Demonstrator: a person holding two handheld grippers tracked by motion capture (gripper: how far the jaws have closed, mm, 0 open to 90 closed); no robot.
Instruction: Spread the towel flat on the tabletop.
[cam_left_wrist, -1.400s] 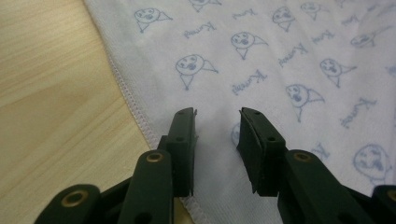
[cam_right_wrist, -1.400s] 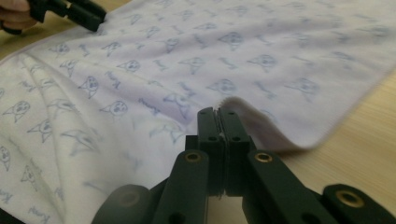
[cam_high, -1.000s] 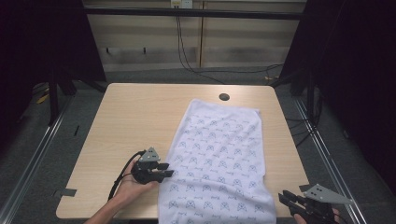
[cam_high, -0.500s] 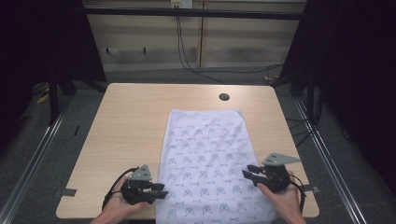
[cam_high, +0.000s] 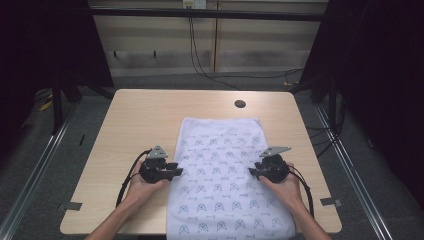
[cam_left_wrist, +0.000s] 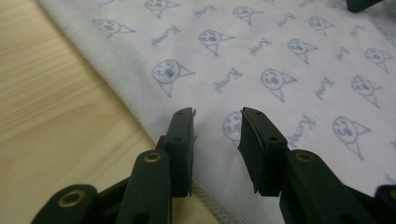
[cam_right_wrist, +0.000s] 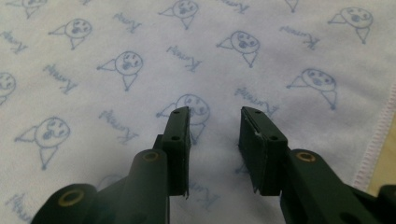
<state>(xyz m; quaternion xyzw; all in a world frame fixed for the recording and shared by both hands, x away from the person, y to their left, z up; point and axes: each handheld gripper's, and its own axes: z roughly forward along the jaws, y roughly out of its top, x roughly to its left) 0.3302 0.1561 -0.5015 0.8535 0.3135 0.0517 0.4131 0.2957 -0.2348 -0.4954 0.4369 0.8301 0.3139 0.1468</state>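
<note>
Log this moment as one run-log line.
left tool: open, over towel left edge | right tool: open, over towel right side | towel: flat on table

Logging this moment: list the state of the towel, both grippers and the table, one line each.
Towel: spread flat, near end hanging over the table's front edge.
Left gripper: jaws apart, over the towel's edge, gripping nothing.
Right gripper: jaws apart above the towel, gripping nothing.
Table: bare wood around the towel, small dark hole near the far edge.

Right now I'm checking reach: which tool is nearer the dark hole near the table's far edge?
Right. The right tool sits at the towel's right side, below the hole; the left tool is further across.
</note>
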